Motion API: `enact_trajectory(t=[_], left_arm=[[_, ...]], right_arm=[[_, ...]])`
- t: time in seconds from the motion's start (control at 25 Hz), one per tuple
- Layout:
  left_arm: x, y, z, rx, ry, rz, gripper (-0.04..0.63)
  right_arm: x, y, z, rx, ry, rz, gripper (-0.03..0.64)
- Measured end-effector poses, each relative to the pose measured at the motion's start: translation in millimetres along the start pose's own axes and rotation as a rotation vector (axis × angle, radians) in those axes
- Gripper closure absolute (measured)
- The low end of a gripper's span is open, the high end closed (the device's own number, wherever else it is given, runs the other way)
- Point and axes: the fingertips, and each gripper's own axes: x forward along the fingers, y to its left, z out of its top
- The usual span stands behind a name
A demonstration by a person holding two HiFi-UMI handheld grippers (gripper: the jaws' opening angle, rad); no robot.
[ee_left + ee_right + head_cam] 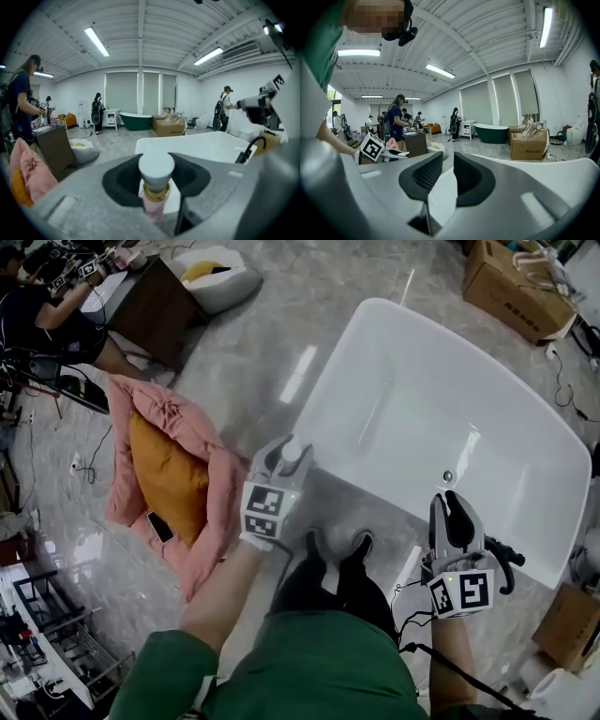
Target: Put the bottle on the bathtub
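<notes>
The left tongs (280, 465) are clamped on the bottle (156, 186) just below its white cap, and hold it just beside the tub's (394, 488) near rim. The right tongs (455, 512) hang over that rim, nearly closed and empty. The bottle looks small, light, stiff and smooth, so the neck seems the surest hold. The rim looks broad and bare but rounded. A cushion (159, 474) lies left of the tub.

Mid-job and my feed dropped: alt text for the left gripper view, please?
The left gripper holds a bottle, white cap over a gold collar and pink body, upright between its dark fingers. Beyond it is the white bathtub, with a pink cushion at the left edge of a bright room.
</notes>
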Motion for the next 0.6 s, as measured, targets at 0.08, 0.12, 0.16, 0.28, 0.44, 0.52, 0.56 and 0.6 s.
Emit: enact_trajectory(t=[0.08,0.12,0.16,0.28,0.44,0.52,0.56,0.6], left_arm=[[10.1,4.5,-11.6,-0.003,0.012,0.004,0.436],[14.2,6.1,-16.7,-0.002,0.019,0.005,0.436],[18.2,7.2,-21.6,-0.001,0.029,0.005,0.436],[30.4,8.7,-33.3,-0.001,0.070,0.003,0.436],[41.9,14.9,-48.0,-0.009,0.110,0.010,0.437],[45.4,18.2,-54.1,-0.012,0.121,0.013,0.437],[47.3,19.6,-56.6,-0.014,0.125,0.014,0.436],[49.5,20.8,-59.0,-0.016,0.131,0.015,0.437]], right_arm=[[2.6,-3.0,-4.2,0.003,0.010,0.000,0.543],[3.0,-4.3,-6.0,0.006,0.013,-0.001,0.545],[3.4,-5.6,-7.7,0.008,0.016,-0.002,0.543],[4.1,-10.9,-13.1,0.016,0.025,-0.009,0.545],[5.2,-13.8,-20.5,0.019,0.047,-0.020,0.545],[5.0,-14.4,-22.2,0.018,0.054,-0.023,0.545],[4.8,-14.9,-22.5,0.017,0.055,-0.025,0.545],[4.9,-15.4,-22.7,0.017,0.056,-0.027,0.545]])
